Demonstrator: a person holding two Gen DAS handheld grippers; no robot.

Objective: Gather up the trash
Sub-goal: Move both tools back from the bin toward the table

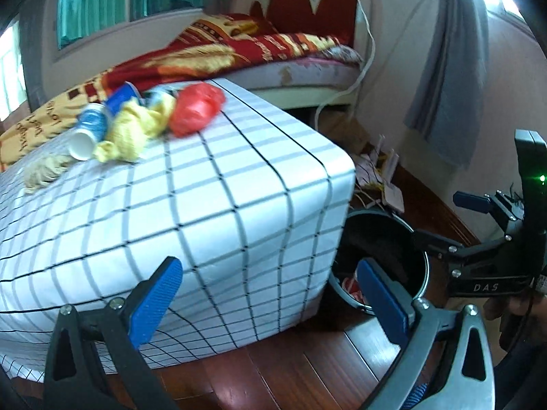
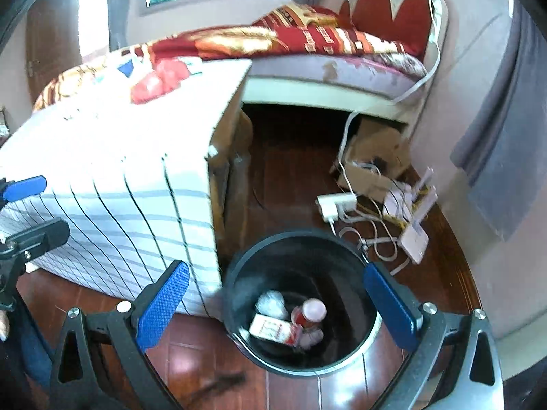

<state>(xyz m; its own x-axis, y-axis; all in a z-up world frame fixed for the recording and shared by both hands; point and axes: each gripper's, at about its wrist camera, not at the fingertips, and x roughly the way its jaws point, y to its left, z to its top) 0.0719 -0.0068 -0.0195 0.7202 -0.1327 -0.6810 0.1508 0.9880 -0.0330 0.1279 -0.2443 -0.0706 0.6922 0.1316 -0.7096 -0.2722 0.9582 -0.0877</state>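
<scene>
A heap of trash lies on the far end of the checked white cloth: a red plastic bag (image 1: 196, 108), crumpled yellow plastic (image 1: 136, 133), a blue-and-white paper cup (image 1: 87, 133) on its side and a beige wad (image 1: 44, 171). A black bin (image 2: 301, 302) stands on the floor beside the covered block; inside it lie a red-and-white carton (image 2: 275, 329), a small bottle (image 2: 309, 312) and a pale wad. My right gripper (image 2: 278, 302) hangs open right over the bin, with nothing held. My left gripper (image 1: 270, 292) is open and empty, low in front of the cloth's near corner.
The cloth-covered block (image 1: 212, 205) fills the left. Behind it is a bed with a red patterned blanket (image 2: 307, 41). A power strip (image 2: 336, 205), white cables, a router (image 2: 415, 241) and a torn cardboard box (image 2: 374, 157) clutter the wooden floor near the wall.
</scene>
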